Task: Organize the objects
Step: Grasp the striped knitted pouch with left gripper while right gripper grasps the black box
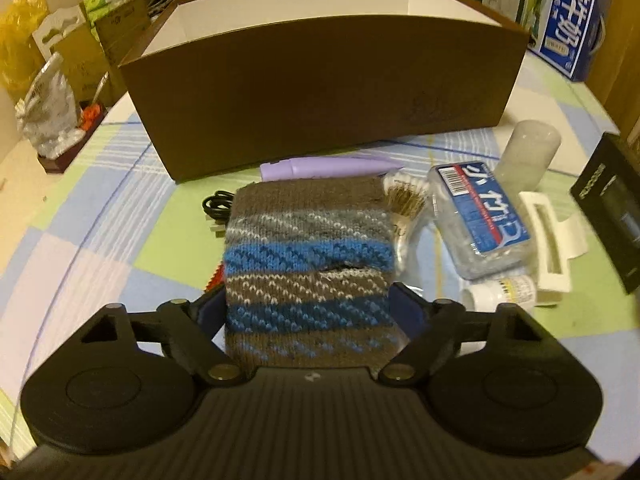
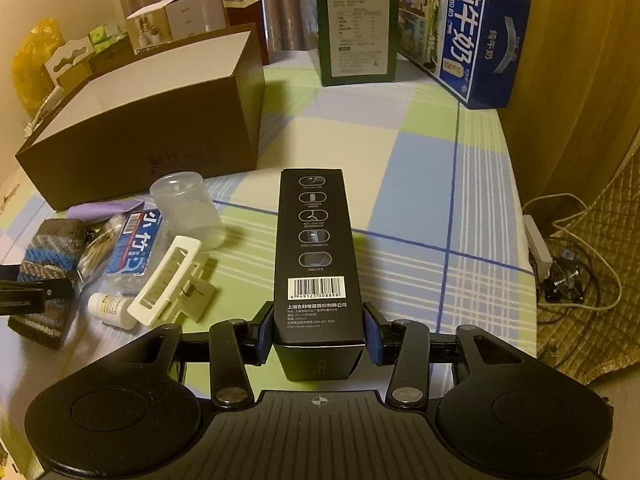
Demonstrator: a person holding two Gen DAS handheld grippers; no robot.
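Left gripper (image 1: 308, 312): jaws closed on a knit pouch (image 1: 308, 248), striped grey, blue and brown, soft, with a small hole. Right gripper (image 2: 319, 330): jaws clamped on a long black carton (image 2: 314, 240), matte, barcode up. Ahead, an open brown box (image 1: 320, 92) with white inside, on a checked cloth (image 2: 400, 168). Between pouch and carton lie a white clip (image 2: 166, 280), a clear cup (image 2: 188, 208) and a floss pack (image 1: 480, 216).

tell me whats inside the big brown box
Only white inner walls show inside the brown box in both wrist views. Its floor is hidden behind the near wall, so whether anything lies inside cannot be told.
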